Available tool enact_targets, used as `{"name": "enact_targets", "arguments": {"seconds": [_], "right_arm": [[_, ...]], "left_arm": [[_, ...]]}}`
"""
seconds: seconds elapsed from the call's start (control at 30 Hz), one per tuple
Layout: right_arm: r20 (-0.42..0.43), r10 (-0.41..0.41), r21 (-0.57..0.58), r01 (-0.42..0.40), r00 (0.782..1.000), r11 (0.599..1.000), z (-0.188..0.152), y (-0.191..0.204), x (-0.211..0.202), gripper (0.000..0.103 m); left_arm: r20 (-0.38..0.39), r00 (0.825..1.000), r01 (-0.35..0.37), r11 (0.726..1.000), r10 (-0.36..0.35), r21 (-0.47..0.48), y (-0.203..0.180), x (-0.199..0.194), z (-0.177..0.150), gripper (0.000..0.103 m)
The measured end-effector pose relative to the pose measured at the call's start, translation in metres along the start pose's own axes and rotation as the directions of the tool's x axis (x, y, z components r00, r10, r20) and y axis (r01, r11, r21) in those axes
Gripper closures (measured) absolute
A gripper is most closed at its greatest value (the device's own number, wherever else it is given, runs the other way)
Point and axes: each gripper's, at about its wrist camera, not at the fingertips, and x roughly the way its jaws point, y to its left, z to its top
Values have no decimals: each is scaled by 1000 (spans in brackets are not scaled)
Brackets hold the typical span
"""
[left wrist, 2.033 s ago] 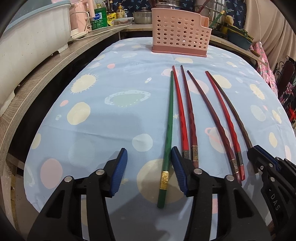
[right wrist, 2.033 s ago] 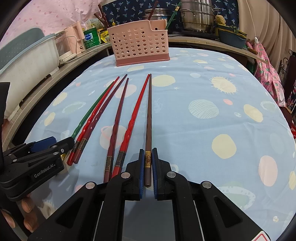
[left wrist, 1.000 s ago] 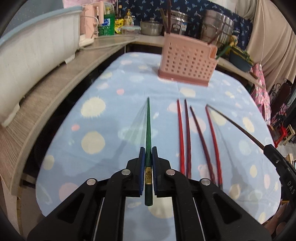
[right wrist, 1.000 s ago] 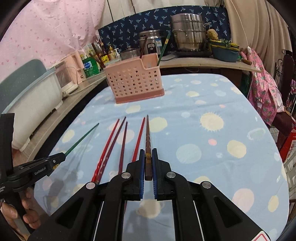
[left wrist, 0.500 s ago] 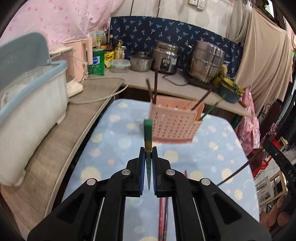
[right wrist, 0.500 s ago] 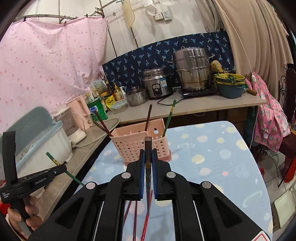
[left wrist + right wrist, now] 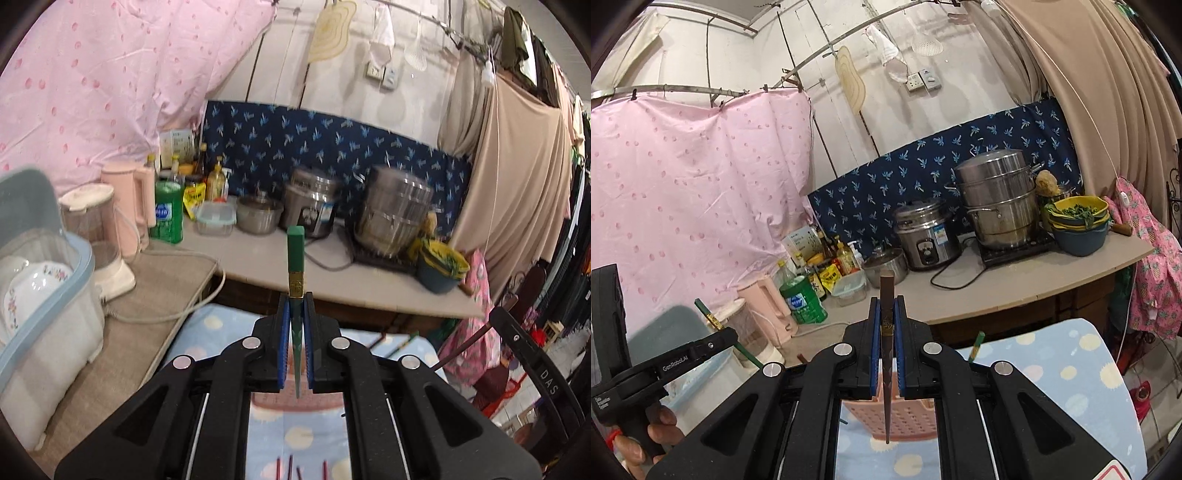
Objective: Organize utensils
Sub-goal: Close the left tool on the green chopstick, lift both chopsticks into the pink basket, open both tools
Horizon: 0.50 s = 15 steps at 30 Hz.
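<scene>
1. Left gripper (image 7: 295, 314) clamped tight on green chopstick (image 7: 295, 254), thick end upward, tip hanging between the fingers.
2. Right gripper (image 7: 886, 317) pinched shut on brown chopstick (image 7: 886, 295), likewise upright.
3. Both raised above pink basket (image 7: 912, 417) on spotted tablecloth (image 7: 1052, 369).
4. Red chopsticks (image 7: 290, 470) flat on the cloth below.

— What do your two tools look like from up close?

— Your left gripper (image 7: 295, 347) is matte black plastic, its fingers (image 7: 283, 350) lined with ribbed blue pads, and four round silver screws sit across the linkage arms.

— And the other?

— Your right gripper (image 7: 886, 350) is built the same. Seen from it, the left one's side carries white "GenRobot.AI" lettering, and your hand (image 7: 653, 439) wraps its black grip.
</scene>
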Motion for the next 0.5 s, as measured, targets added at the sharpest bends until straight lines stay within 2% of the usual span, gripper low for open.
{"name": "enact_targets", "arguments": {"seconds": [0.1,0.23,0.5], "right_arm": [[24,1,2,-1,1000,1000,13,2,17,96],[25,-7,2,7,1000,1000,16,0,45,96],[-101,-18,23,21,995,1000,-23,-20,100,96]], "left_arm": [[30,999,-16,1000,16,-3,-1,18,13,96],[24,999,-30,1000,30,1,-2,45,14,96],[-63,997,-36,999,36,0,9,95,-14,96]]}}
